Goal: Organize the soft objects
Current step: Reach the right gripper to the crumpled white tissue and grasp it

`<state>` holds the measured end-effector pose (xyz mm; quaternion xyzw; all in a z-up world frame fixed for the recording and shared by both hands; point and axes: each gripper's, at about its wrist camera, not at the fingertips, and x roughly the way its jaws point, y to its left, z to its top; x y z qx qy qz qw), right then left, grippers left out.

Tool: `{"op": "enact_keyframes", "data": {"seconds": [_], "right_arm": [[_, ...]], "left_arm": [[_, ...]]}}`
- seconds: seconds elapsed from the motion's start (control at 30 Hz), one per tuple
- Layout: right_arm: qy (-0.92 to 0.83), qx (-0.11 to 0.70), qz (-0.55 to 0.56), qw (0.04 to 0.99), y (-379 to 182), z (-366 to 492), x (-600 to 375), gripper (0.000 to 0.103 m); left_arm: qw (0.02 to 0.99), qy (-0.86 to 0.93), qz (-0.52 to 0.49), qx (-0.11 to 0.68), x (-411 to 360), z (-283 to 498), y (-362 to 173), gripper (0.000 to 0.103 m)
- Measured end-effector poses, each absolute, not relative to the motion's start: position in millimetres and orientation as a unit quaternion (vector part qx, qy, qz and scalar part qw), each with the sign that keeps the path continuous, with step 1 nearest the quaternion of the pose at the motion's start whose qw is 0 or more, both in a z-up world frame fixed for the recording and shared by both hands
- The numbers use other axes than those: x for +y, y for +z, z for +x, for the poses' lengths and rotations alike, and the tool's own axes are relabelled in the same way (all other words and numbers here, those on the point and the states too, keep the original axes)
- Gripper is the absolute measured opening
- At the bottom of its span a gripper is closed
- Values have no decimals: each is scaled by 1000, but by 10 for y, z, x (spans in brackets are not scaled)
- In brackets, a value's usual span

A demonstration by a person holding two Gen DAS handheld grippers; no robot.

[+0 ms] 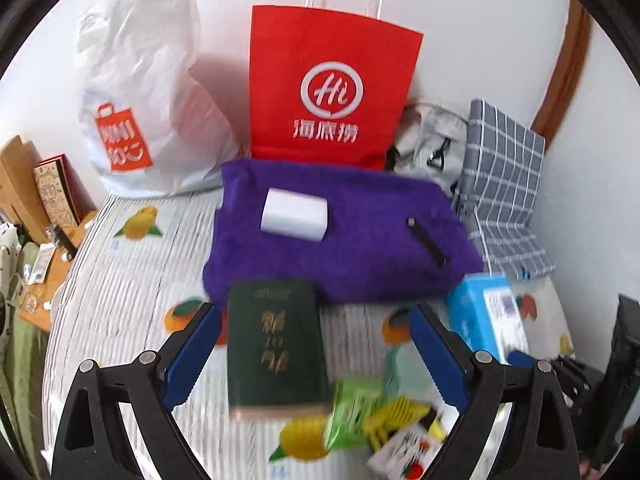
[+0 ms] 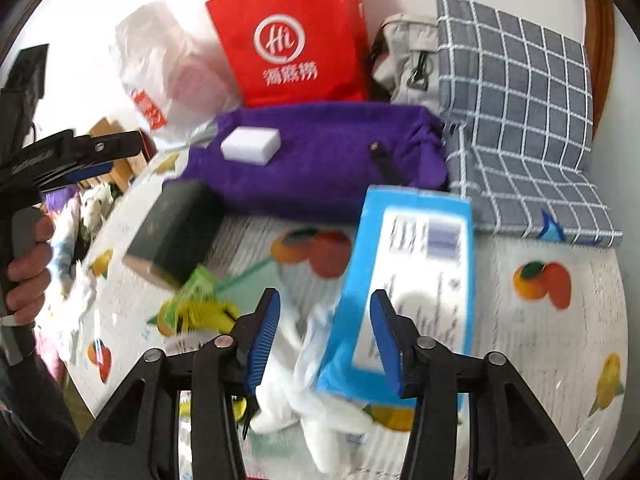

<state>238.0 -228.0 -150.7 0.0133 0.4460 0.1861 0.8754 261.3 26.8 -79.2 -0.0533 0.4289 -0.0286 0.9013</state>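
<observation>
Both grippers, left gripper [image 1: 316, 354] and right gripper [image 2: 324, 340], jaws spread and empty; purple towel [image 1: 360, 236], sponge [image 1: 294, 216], white cloth [image 2: 304, 392] unsorted, task barely begun.

Motion blur smears the snack packets [image 1: 384, 420] at lower centre. The red bag [image 2: 292, 36] loses its top at the frame's upper edge. The blue box [image 2: 404, 280] label is unreadable.
</observation>
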Motion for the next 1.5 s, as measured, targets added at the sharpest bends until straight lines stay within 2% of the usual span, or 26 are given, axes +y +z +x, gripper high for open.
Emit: {"op": "enact_keyframes", "data": {"seconds": [0.03, 0.13, 0.17, 0.67, 1.03, 1.23, 1.3, 1.37, 1.4, 1.5], "right_arm": [[180, 447, 3, 876, -1559, 2354, -2232, 36], [158, 437, -45, 884, -1672, 2279, -2077, 5], [151, 429, -62, 888, -1677, 2247, -2036, 3], [199, 361, 26, 911, -1111, 1540, -2411, 2], [154, 382, 50, 910, -1601, 1179, -2829, 2], [145, 427, 56, 891, -1966, 1087, -3029, 8], [151, 433, 56, 887, -2015, 1057, -3073, 22], [149, 433, 53, 887, -2039, 1024, -3107, 57], [145, 432, 47, 889, -2039, 1014, -3112, 61], [138, 413, 26, 900, -2015, 988, -3087, 61]], "left_arm": [[900, -29, -55, 431, 285, 2540, -824, 94], [896, -30, -64, 438, 328, 2365, -905, 94], [895, -29, -65, 440, 347, 2312, -930, 94], [879, -25, -101, 465, 343, 1808, -1189, 94], [866, -29, -97, 490, 127, 1562, -1492, 94], [861, -32, -99, 497, 34, 1553, -1574, 94], [859, -35, -101, 501, 2, 1557, -1611, 94], [856, -38, -99, 506, -28, 1553, -1655, 94], [855, -39, -98, 508, -36, 1546, -1676, 94], [852, -42, -100, 513, -35, 1528, -1724, 94]]}}
